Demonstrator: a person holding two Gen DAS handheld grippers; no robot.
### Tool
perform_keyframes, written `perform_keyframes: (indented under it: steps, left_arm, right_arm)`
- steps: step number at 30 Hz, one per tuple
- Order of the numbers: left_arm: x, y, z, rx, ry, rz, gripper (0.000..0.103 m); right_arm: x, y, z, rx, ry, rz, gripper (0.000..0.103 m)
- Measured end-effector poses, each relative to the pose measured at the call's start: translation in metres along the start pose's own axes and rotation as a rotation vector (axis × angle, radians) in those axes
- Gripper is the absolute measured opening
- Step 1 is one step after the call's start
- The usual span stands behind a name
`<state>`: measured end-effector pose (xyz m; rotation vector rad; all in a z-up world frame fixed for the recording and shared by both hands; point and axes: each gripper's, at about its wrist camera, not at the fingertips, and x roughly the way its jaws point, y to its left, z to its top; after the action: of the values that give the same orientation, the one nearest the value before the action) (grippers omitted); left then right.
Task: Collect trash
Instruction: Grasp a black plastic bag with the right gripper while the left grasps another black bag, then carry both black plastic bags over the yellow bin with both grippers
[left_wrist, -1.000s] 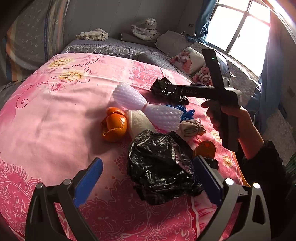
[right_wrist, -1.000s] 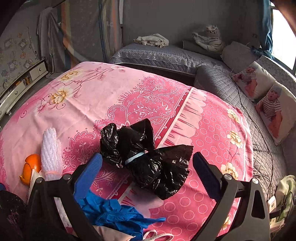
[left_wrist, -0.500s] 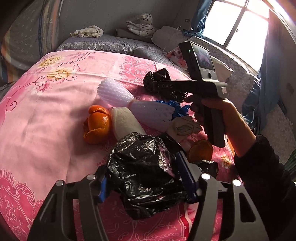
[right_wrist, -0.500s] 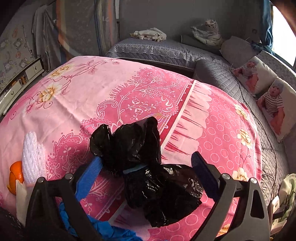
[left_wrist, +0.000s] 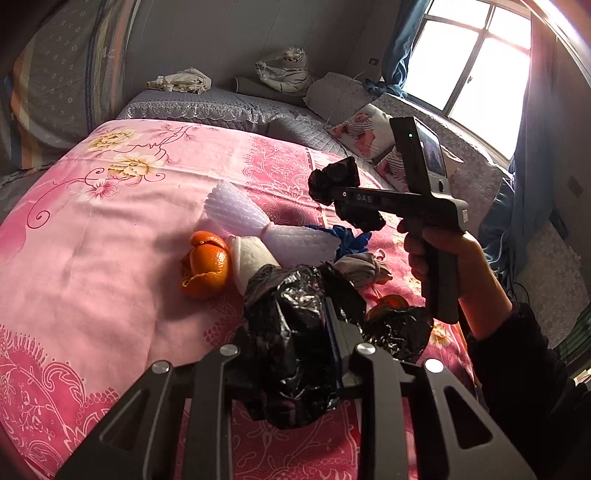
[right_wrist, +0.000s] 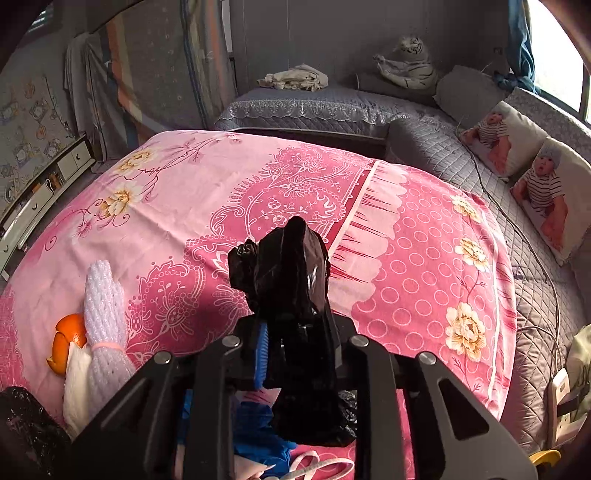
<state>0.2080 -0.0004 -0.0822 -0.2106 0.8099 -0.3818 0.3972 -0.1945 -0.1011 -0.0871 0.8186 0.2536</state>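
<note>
Left gripper (left_wrist: 291, 332): the jaws are closing, clamped on a crumpled black plastic bag (left_wrist: 295, 354). The bag bulges above and below the jaws and hangs over the pink floral bedspread (left_wrist: 110, 240); whether its underside touches the cloth cannot be told.

Right gripper (right_wrist: 295, 354): the jaws are closing, pressed together on a second black bag (right_wrist: 291, 273). This bag stands up out of the jaws and droops beneath them. In the left wrist view the right gripper (left_wrist: 334, 194) is carried by the person's hand (left_wrist: 447, 254) (dark sleeve at the wrist), with the black bag bunched at its tip, clear of the bedspread.

Loose items on the bedspread, grouped near the two grippers:
- an orange with its peel split open (left_wrist: 205, 267), touching a pale wrapped piece beside it;
- a white foam net sleeve (left_wrist: 258, 221), pinched in the middle by a band;
- a blue glove (left_wrist: 349, 238), just beyond the net;
- a knotted scrap of grey cloth (left_wrist: 365, 269), beside the left-hand bag;
- a piece of orange peel (left_wrist: 386, 304), next to a further fold of black plastic.

Surroundings: a grey quilted sofa (right_wrist: 332, 107) runs behind the bed, carrying a toy tiger (right_wrist: 410, 62) and printed cushions (right_wrist: 543, 192).
</note>
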Motion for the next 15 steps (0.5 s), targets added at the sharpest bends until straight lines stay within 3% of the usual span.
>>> perform_keyframes:
  steps: [5, 15]
  left_arm:
    - [-0.022, 0.009, 0.001, -0.051, -0.039, -0.021, 0.024]
    - [-0.057, 0.014, -0.006, -0.068, -0.097, 0.017, 0.024]
  right_arm:
    - [-0.032, -0.004, -0.006, 0.043, -0.021, 0.051, 0.022]
    - [-0.098, 0.006, -0.034, 0.07, -0.069, 0.156, 0.022]
